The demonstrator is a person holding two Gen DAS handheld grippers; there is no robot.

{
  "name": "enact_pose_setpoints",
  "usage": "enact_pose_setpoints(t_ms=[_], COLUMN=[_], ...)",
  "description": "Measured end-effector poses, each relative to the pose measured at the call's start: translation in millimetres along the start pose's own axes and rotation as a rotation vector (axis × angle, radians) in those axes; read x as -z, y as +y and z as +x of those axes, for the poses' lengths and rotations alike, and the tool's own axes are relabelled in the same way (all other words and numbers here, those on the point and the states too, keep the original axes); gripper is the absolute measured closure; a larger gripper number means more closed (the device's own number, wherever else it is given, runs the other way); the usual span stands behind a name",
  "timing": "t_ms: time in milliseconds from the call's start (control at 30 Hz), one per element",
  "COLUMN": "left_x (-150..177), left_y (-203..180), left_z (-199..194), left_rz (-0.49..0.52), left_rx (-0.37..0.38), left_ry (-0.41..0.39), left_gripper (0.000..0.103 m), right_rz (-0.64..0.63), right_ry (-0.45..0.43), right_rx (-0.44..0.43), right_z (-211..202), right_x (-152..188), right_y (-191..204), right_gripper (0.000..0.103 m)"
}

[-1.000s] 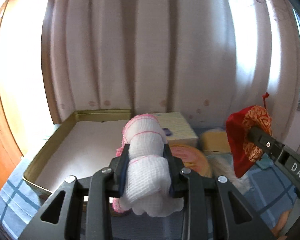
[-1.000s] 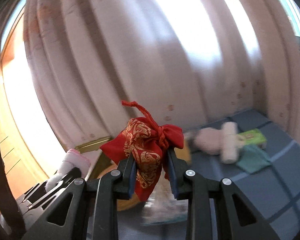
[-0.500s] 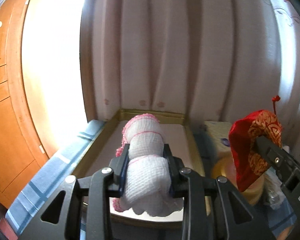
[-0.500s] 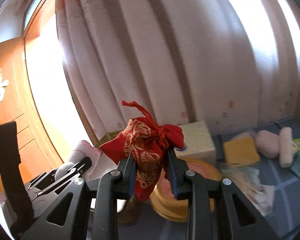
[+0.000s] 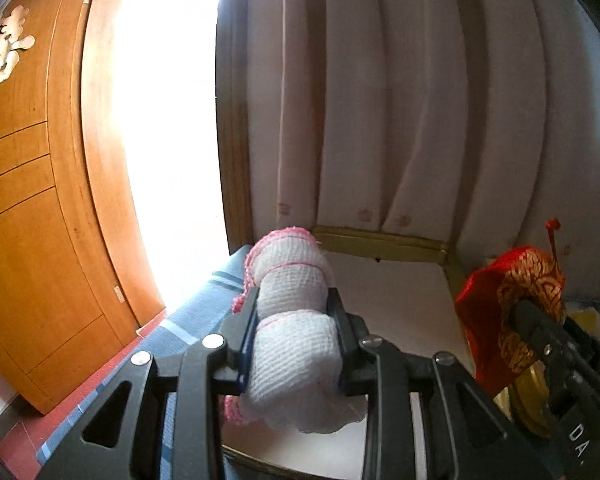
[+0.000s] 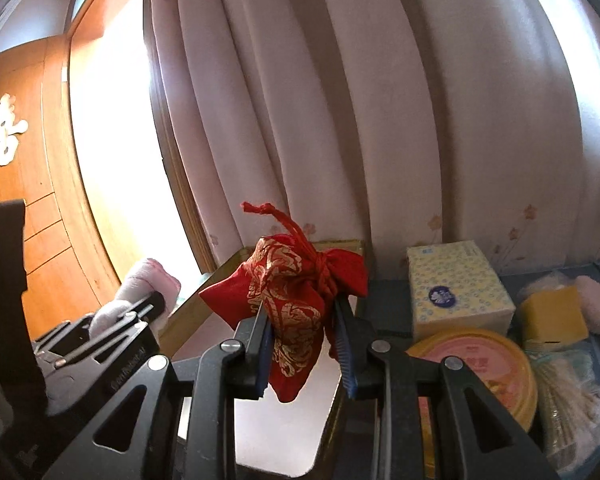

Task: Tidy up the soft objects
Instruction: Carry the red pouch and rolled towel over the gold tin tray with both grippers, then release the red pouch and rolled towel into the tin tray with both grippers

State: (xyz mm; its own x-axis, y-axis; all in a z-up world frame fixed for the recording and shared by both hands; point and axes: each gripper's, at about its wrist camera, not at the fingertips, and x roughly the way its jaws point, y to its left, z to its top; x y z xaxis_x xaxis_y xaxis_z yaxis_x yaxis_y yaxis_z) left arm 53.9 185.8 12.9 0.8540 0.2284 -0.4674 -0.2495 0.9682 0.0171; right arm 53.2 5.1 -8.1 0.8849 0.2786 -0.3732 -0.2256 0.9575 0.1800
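Observation:
My left gripper (image 5: 294, 304) is shut on a rolled white cloth with pink trim (image 5: 292, 332) and holds it above the left part of a gold-rimmed tray (image 5: 380, 240). My right gripper (image 6: 300, 312) is shut on a red and gold drawstring pouch (image 6: 296, 300), held over the tray's right side (image 6: 340, 245). The pouch also shows at the right of the left wrist view (image 5: 512, 312). The rolled cloth and left gripper show at the left of the right wrist view (image 6: 140, 292).
A yellow tissue box (image 6: 456, 284), a round yellow tin with a pink lid (image 6: 480, 364), a yellow sponge (image 6: 552, 316), pink fluffy items (image 6: 592, 304) and a bagged item (image 6: 568, 396) lie right of the tray on blue bedding. Curtains hang behind. A wooden door (image 5: 28, 200) stands left.
Both grippers have swung left with their loads and now hang over the tray. The door has come into view and the right-hand items have slid toward the frame edge.

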Motion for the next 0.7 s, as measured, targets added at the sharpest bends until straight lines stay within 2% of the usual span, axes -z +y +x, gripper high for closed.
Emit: enact_pose_setpoints(t_ms=[567,700], left_x=[6.6,7.7], left_y=[-4.0,-5.0], left_z=[34.1,35.3], left_rz=[0.017,0.018], left_rx=[-0.018,-0.018], left_ry=[0.059,0.057], left_gripper=[0.074,0.074], right_rz=[-0.018,-0.053], right_ry=[0.041,0.029], right_rx=[0.025,0.047], right_z=[16.4,15.0], right_x=[2.1,1.8], right_y=[12.8,18.7], right_gripper=[0.073,0.072])
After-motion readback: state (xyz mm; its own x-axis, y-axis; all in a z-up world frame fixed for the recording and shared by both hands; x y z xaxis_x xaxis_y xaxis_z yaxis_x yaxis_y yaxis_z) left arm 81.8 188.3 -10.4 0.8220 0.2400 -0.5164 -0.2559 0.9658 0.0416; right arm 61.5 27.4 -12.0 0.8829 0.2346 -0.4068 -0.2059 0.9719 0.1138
